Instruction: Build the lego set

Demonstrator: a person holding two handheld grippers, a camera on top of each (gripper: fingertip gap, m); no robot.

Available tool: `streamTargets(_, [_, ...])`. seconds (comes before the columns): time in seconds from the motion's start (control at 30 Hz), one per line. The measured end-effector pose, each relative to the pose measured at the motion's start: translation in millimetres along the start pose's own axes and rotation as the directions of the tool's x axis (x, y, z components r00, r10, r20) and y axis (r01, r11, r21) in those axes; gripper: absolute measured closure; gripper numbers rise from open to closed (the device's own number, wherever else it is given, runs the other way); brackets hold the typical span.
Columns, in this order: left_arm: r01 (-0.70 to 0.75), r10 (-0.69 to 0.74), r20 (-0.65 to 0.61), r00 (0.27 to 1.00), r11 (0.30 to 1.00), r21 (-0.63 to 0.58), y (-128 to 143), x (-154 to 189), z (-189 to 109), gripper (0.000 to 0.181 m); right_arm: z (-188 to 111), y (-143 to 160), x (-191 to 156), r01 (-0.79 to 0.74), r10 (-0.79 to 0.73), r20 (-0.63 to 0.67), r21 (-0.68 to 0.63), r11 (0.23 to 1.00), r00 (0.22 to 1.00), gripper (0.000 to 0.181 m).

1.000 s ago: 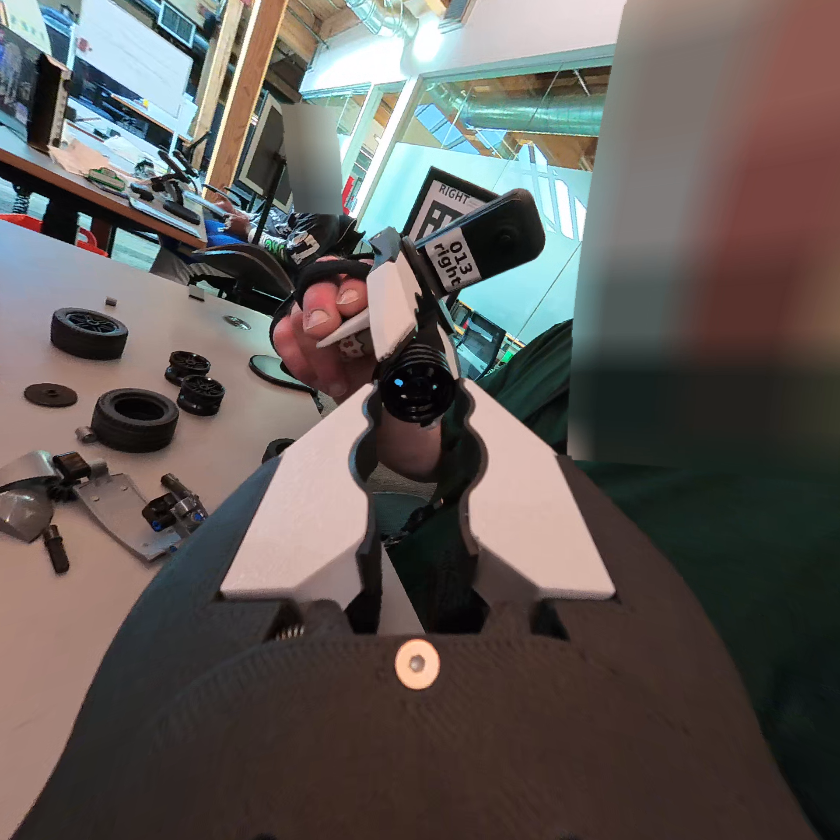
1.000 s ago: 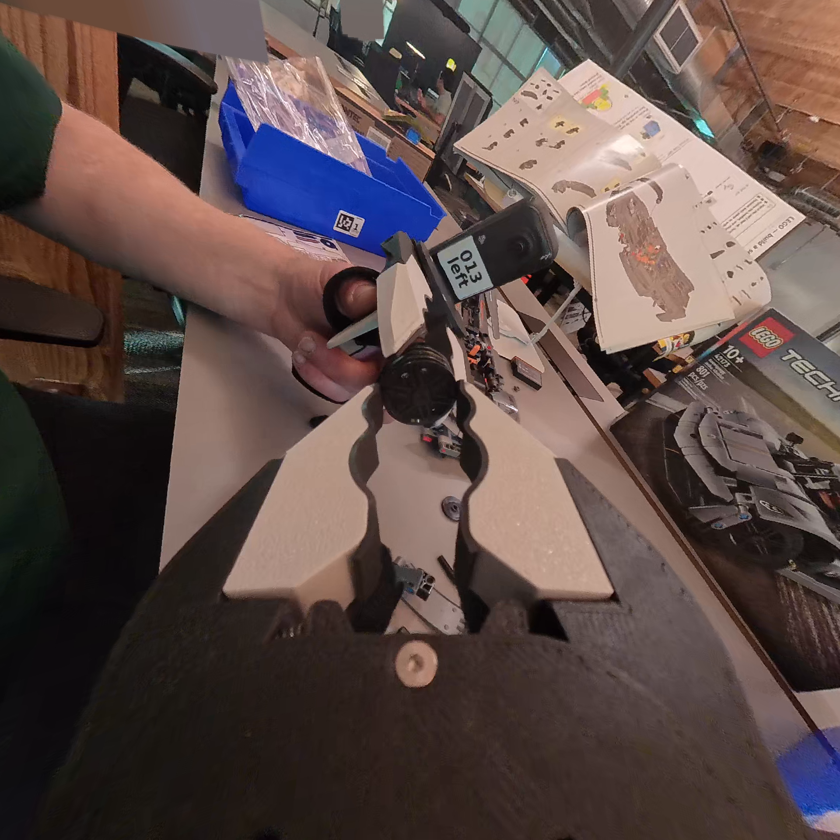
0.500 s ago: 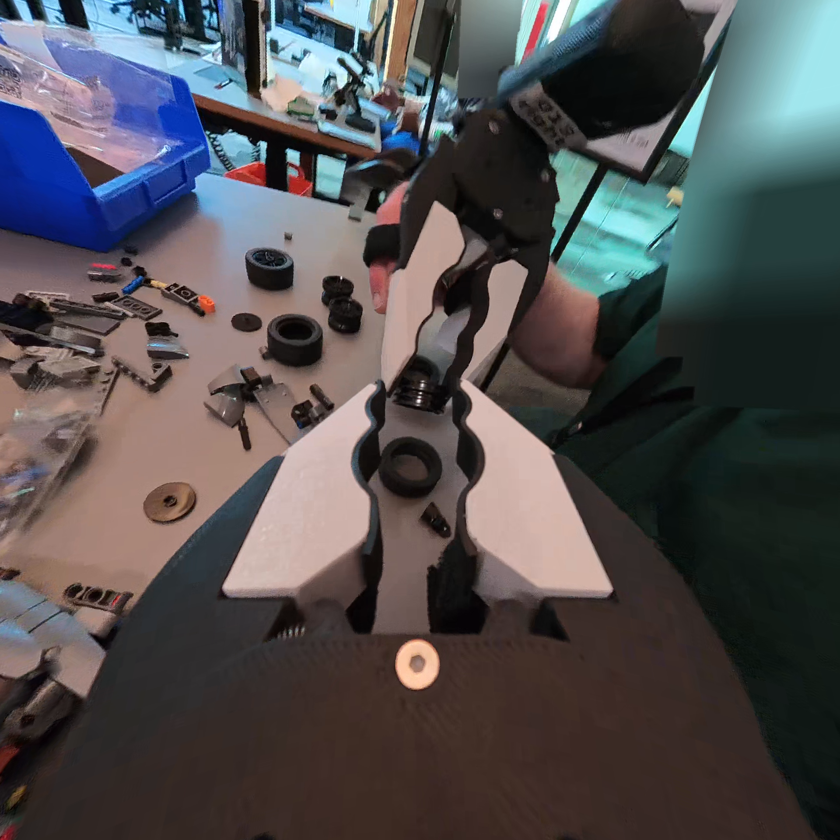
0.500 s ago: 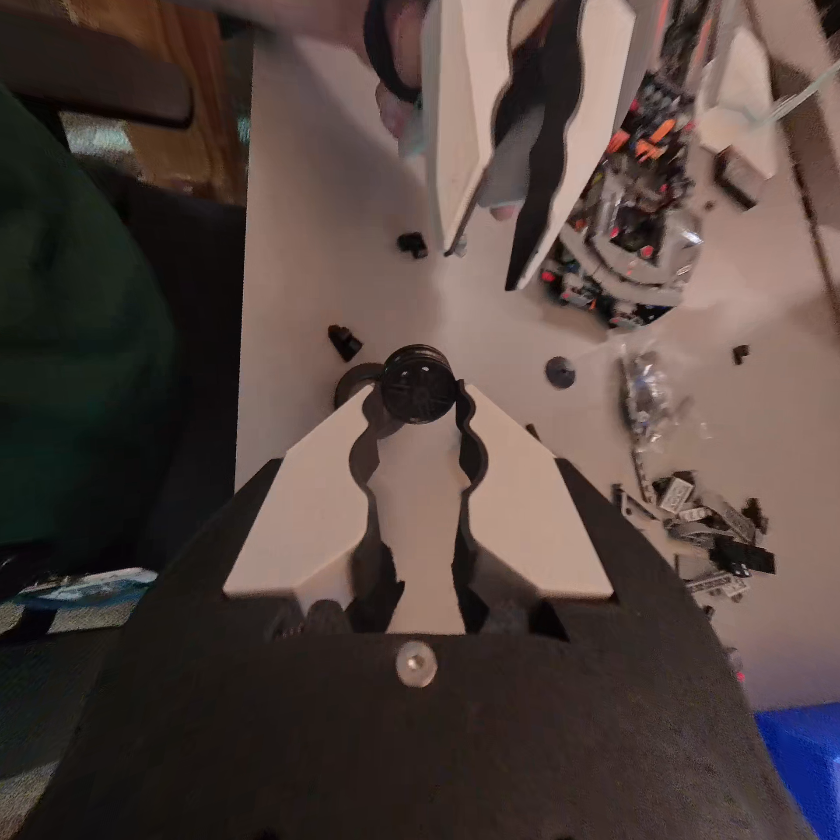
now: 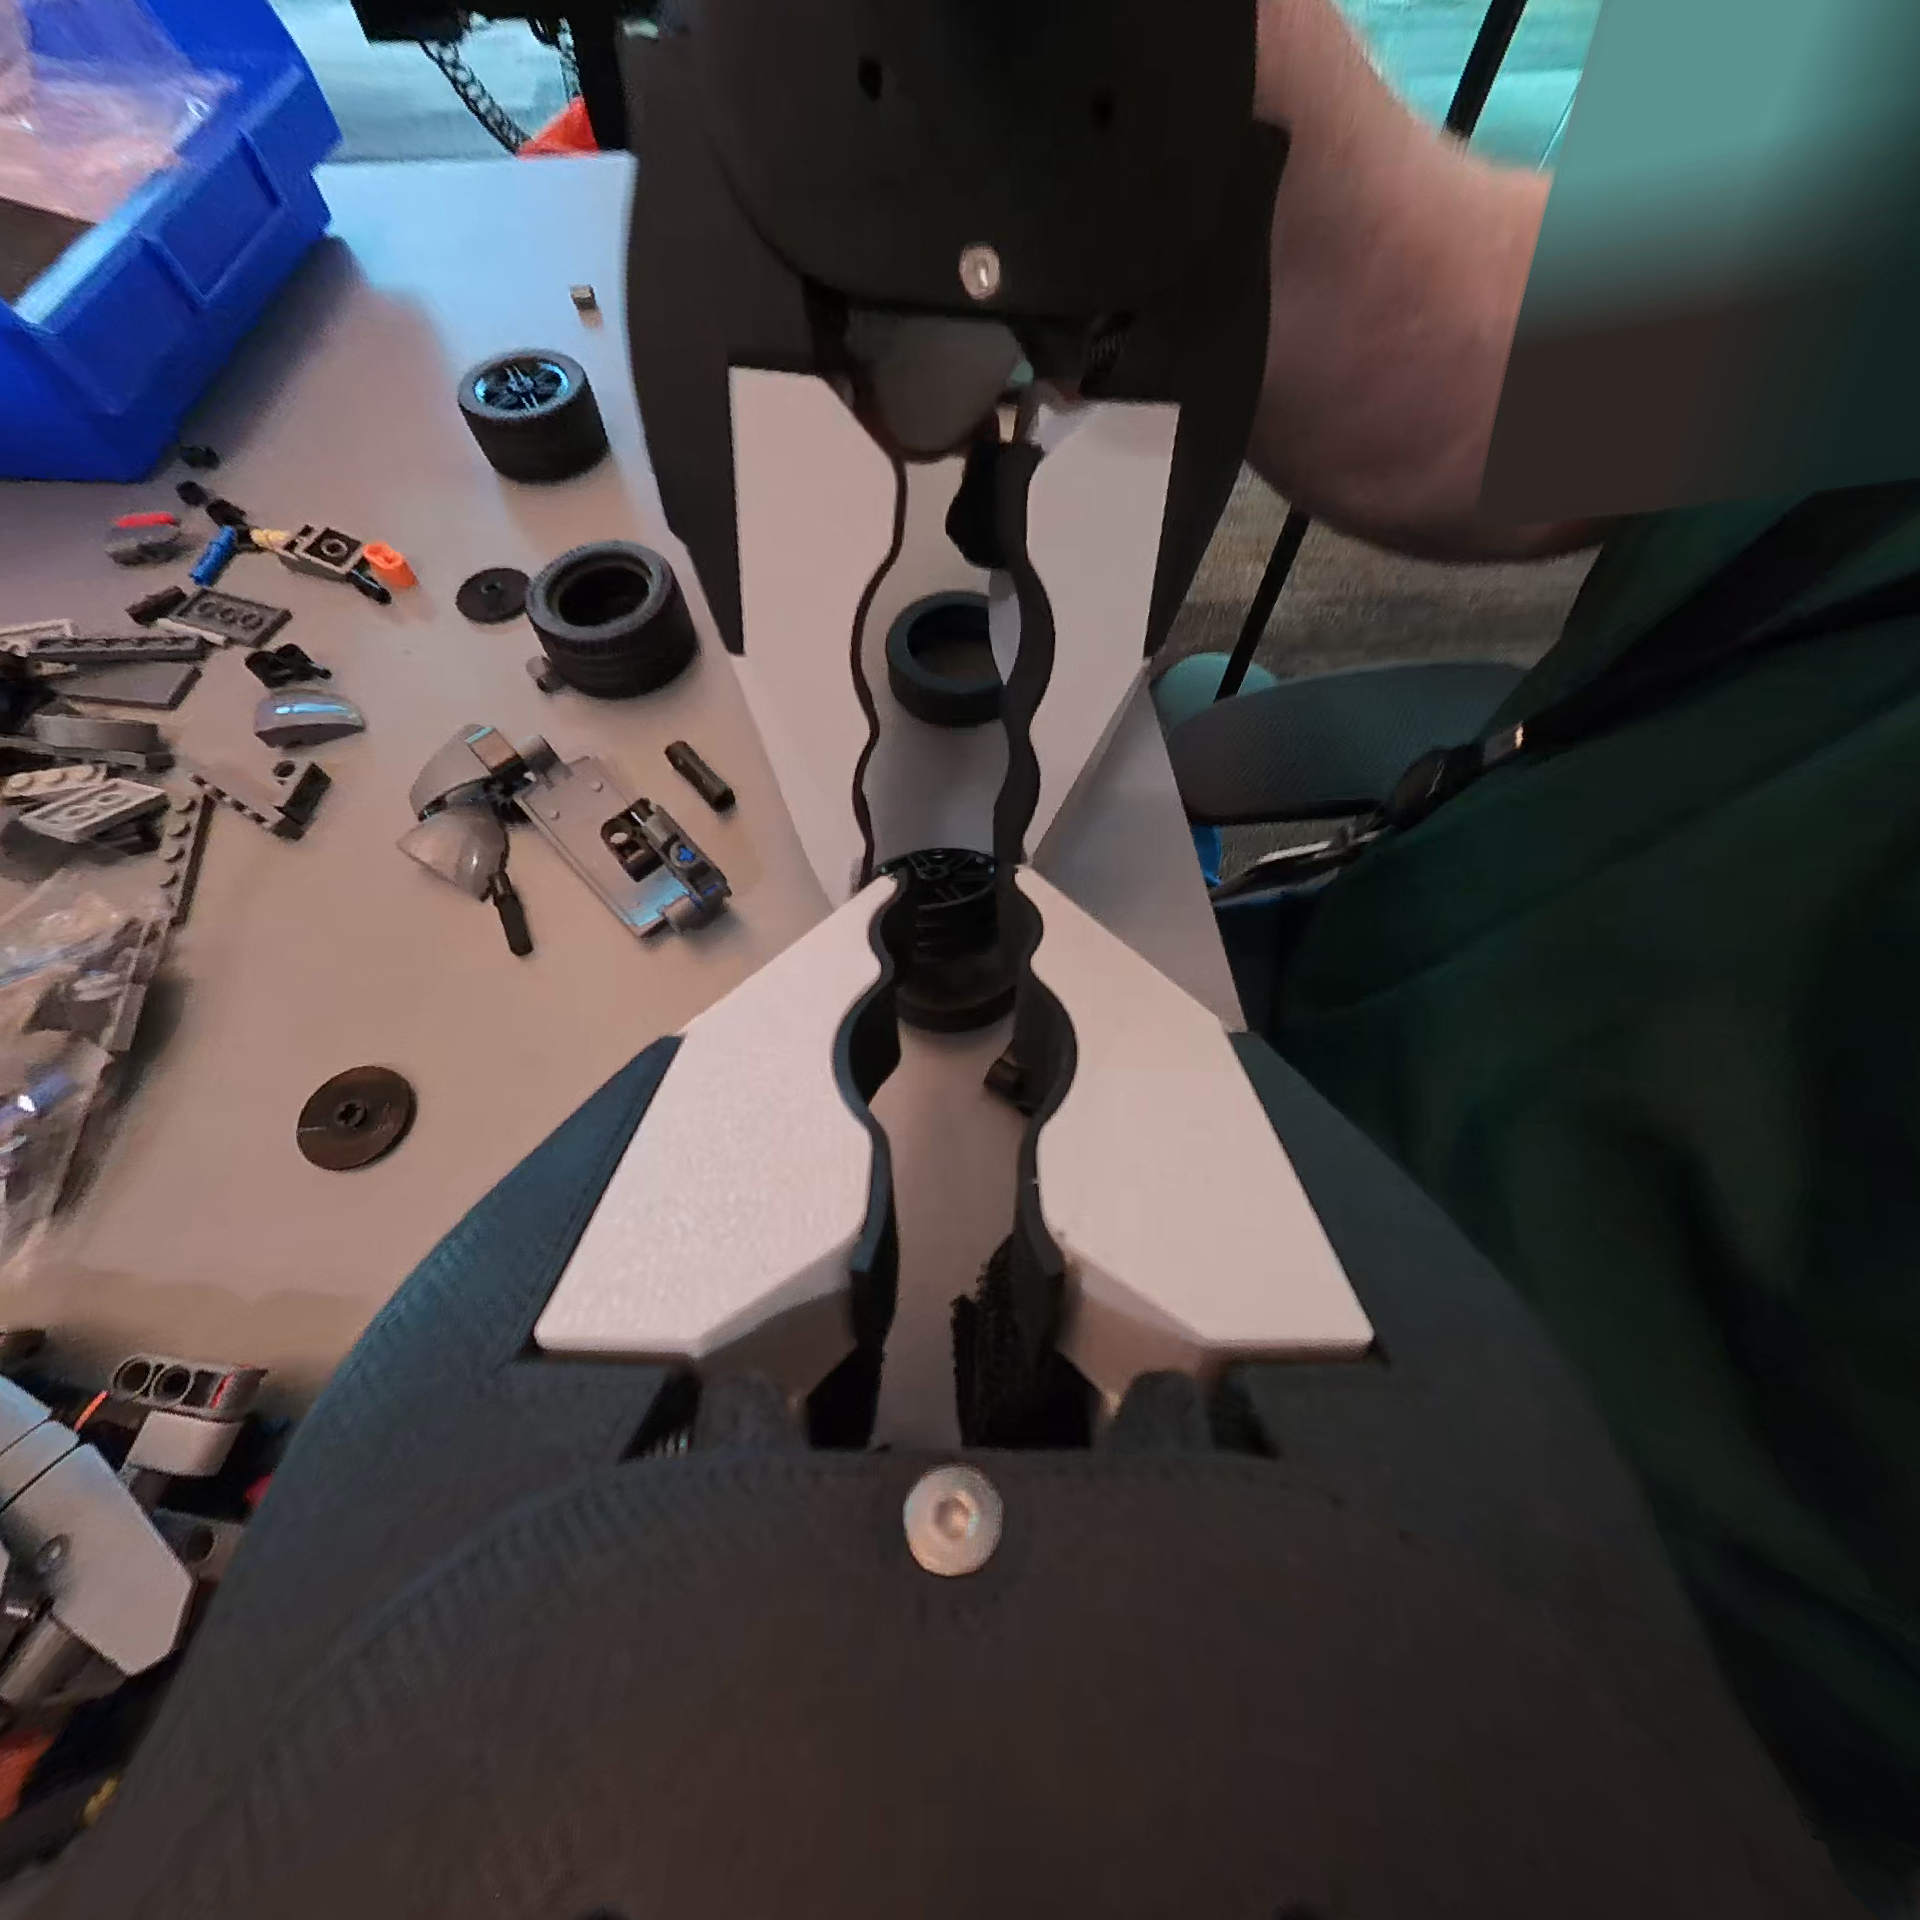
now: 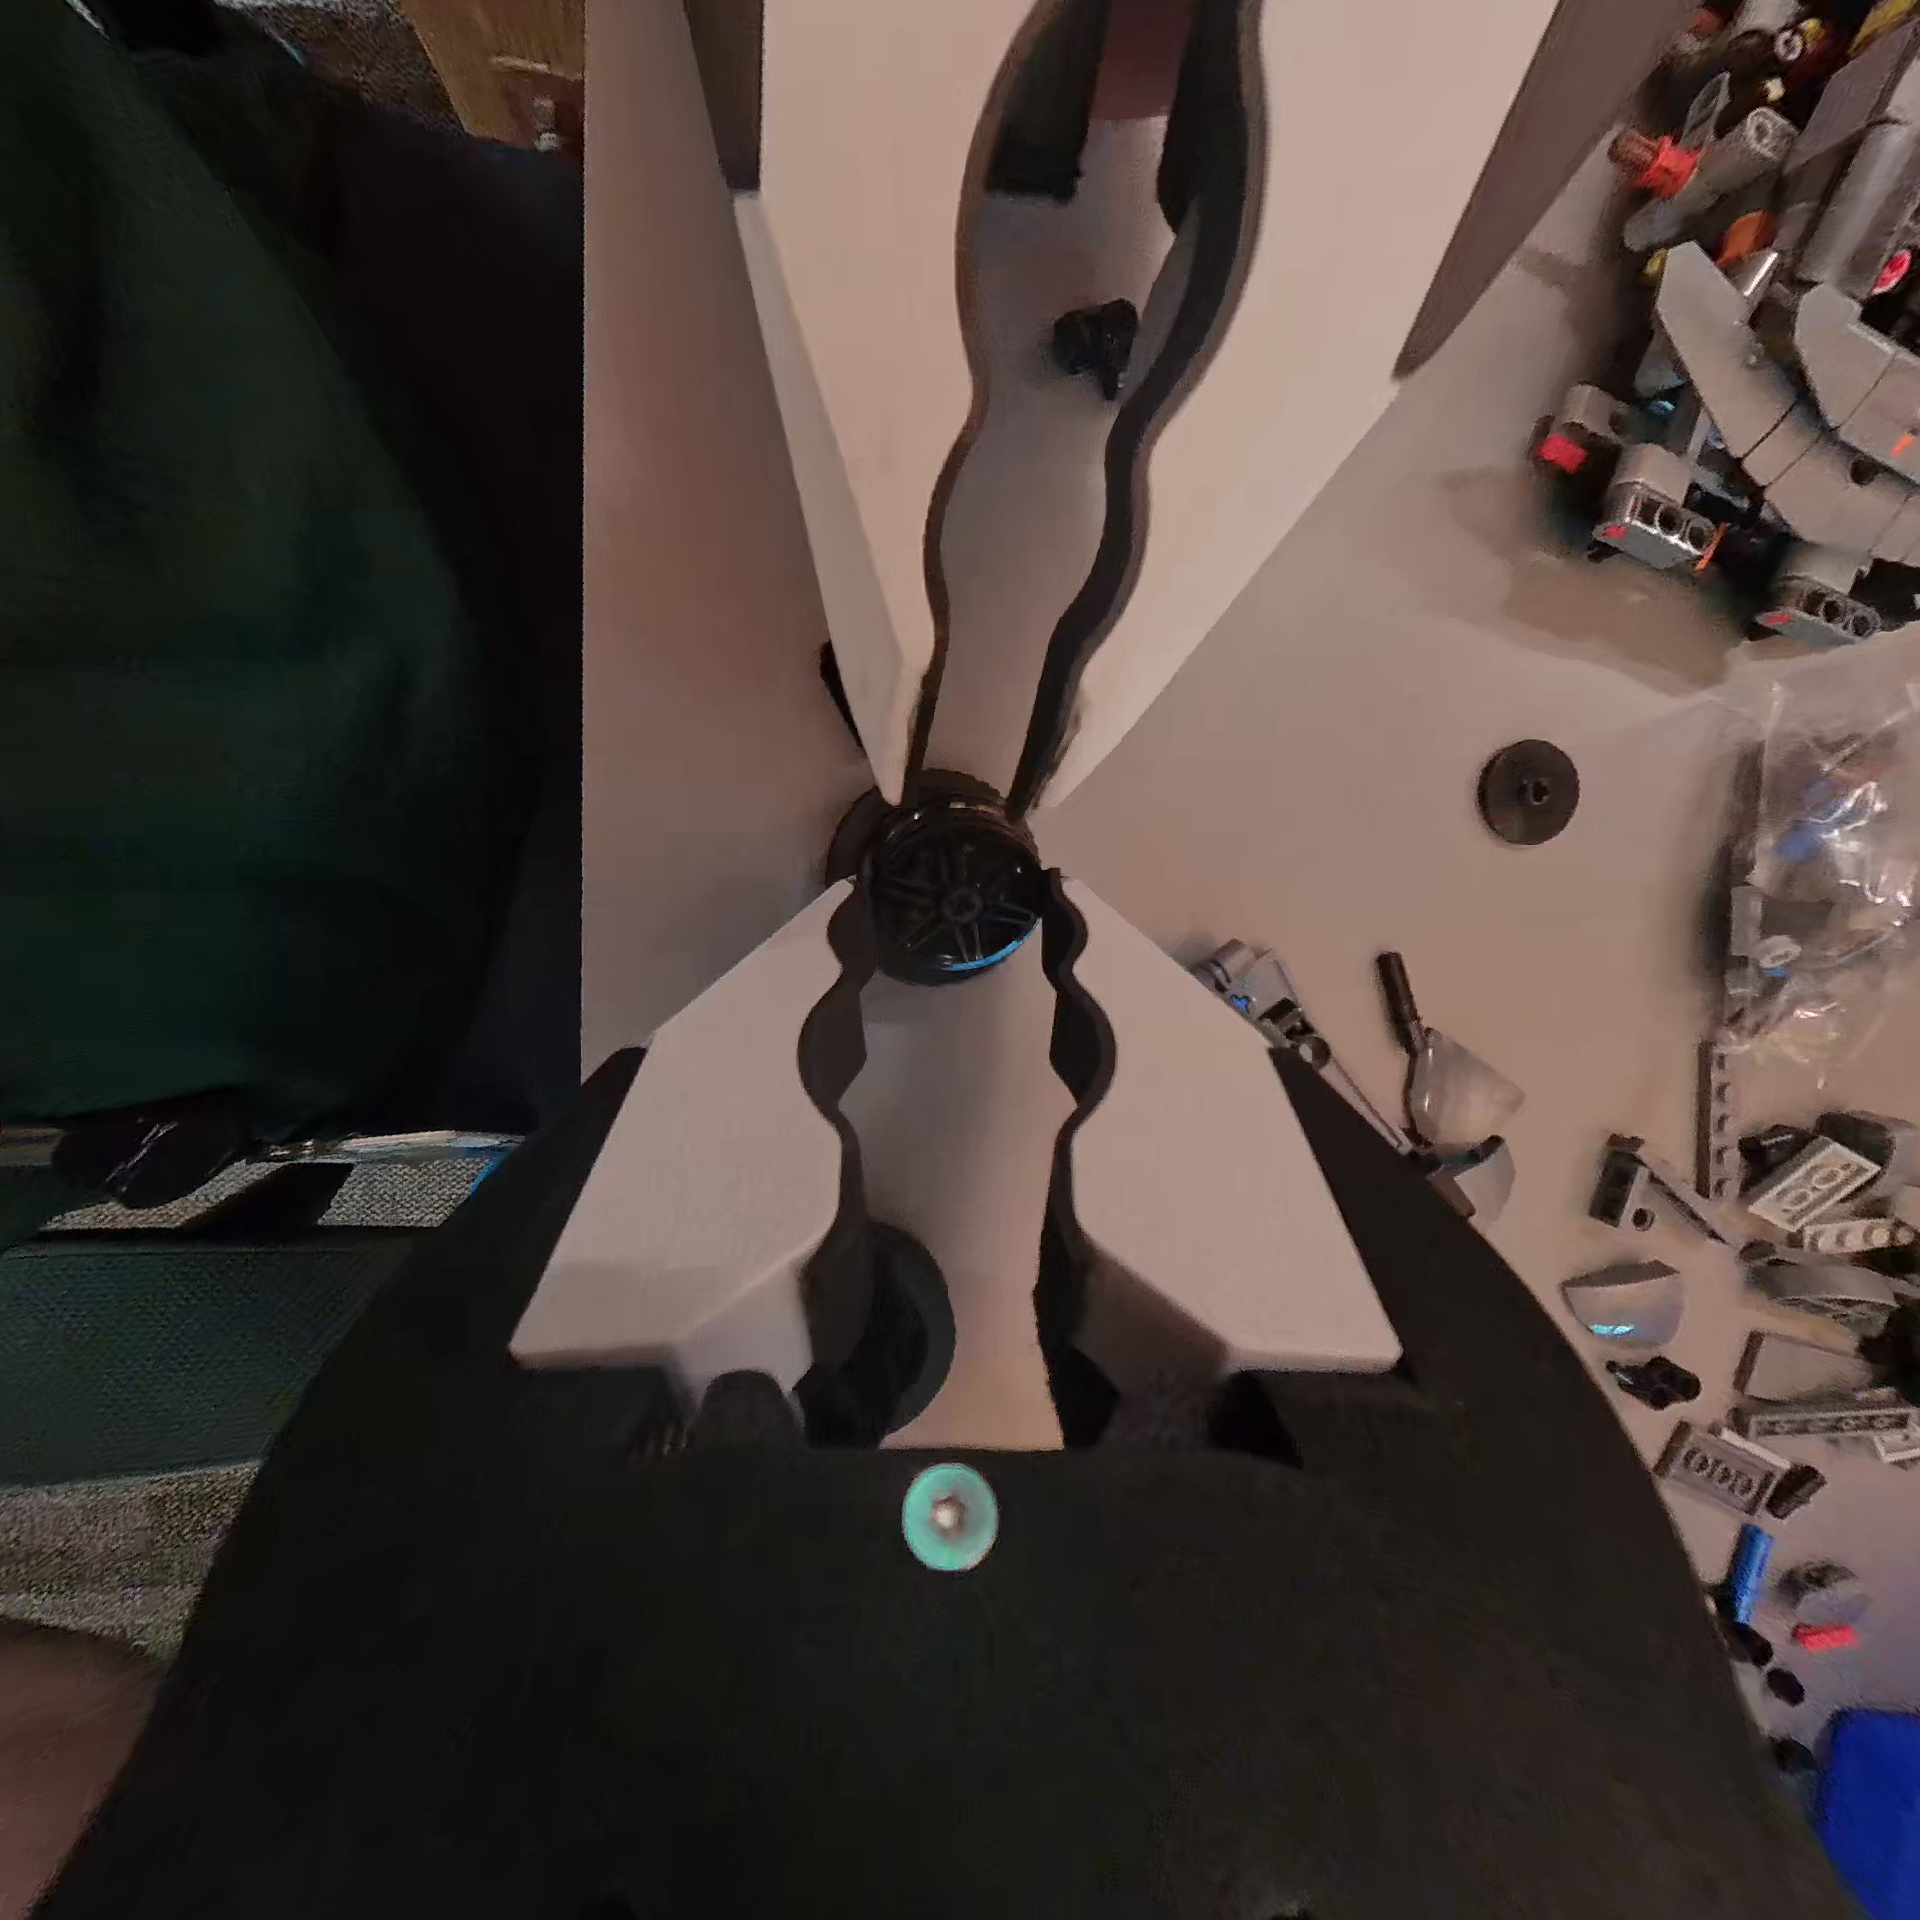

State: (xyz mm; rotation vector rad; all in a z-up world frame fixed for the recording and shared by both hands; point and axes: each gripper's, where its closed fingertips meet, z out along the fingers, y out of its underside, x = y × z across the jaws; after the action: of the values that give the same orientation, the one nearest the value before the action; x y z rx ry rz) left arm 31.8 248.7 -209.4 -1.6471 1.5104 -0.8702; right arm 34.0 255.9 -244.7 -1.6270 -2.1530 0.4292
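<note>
A black spoked wheel rim (image 5: 951, 961) hangs just above the grey table (image 5: 343, 966), near its front edge. My left gripper (image 5: 951, 894) is shut on one end of it. My right gripper (image 5: 935, 857) comes down from above, tips meeting mine. In the right wrist view my right gripper (image 6: 951, 894) is shut on the rim's spoked end (image 6: 951, 914), and the left gripper (image 6: 971, 774) grips the far end. A loose black tyre (image 5: 945, 670) lies on the table behind the rim; it also shows in the right wrist view (image 6: 894, 1340).
A wheel with tyre (image 5: 535, 416), an empty tyre (image 5: 613, 618), a black disc (image 5: 356, 1117), a grey panel piece (image 5: 561, 821) and loose parts lie to the left. A blue bin (image 5: 135, 260) stands far left. A part-built grey car (image 6: 1818, 364) and parts bag (image 6: 1829, 862) show on the right. The grippers are tip to tip, or close to it. The right tips stand about 12 cm off the black disc (image 5: 356, 1117). It turns up in the right wrist view (image 6: 1536, 776) as well.
Both grippers have swung down from mid-air to point at the table. The right one kept the rim. The left one has come back and closed on the rim's other end.
</note>
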Motion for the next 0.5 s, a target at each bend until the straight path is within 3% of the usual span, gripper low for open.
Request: streamTargets(0.5, [-0.042, 0.044, 0.019, 0.999, 0.994, -0.100, 18, -2, 12, 0.176, 0, 1, -6, -0.041, 0.043, 0.071, -0.027, 0.999, 0.997, 0.146])
